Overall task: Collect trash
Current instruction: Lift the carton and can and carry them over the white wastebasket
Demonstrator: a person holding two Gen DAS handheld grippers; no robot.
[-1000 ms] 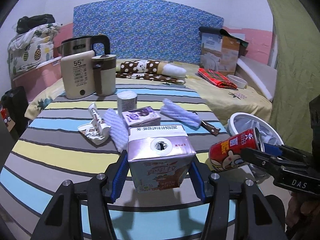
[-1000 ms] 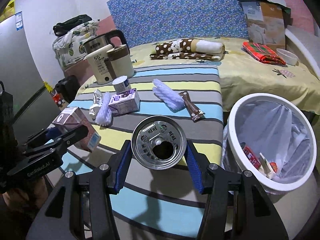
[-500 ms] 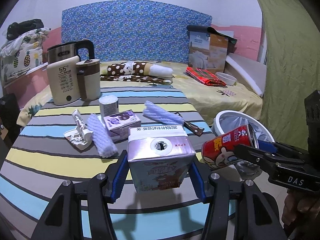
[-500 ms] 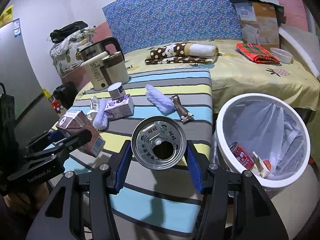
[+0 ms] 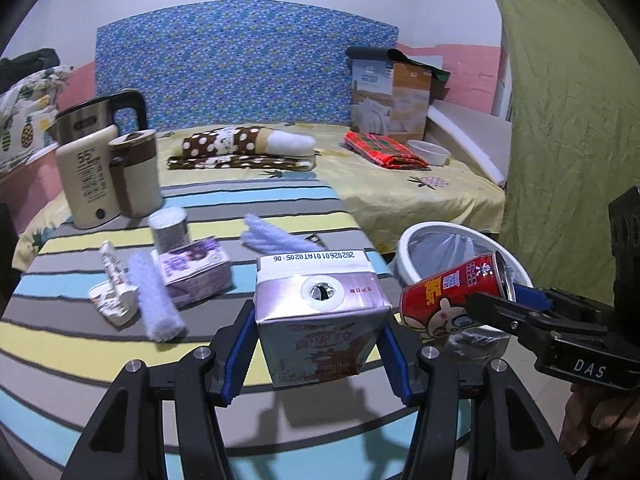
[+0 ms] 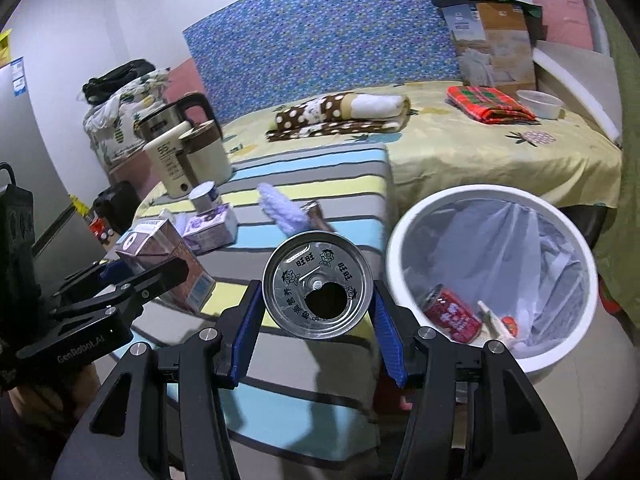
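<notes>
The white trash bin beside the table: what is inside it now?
In the white trash bin a clear plastic liner holds a red can and some small wrappers. The right gripper covers part of the bin's left side.

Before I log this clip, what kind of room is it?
Most likely a bedroom in a home. A bed with a yellow sheet stands against a blue patterned headboard, folded bedding lies on it, and an electric kettle sits on the striped table beside it.

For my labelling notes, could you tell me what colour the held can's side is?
Red, with a cartoon face; the can shows best in the left wrist view.
</notes>
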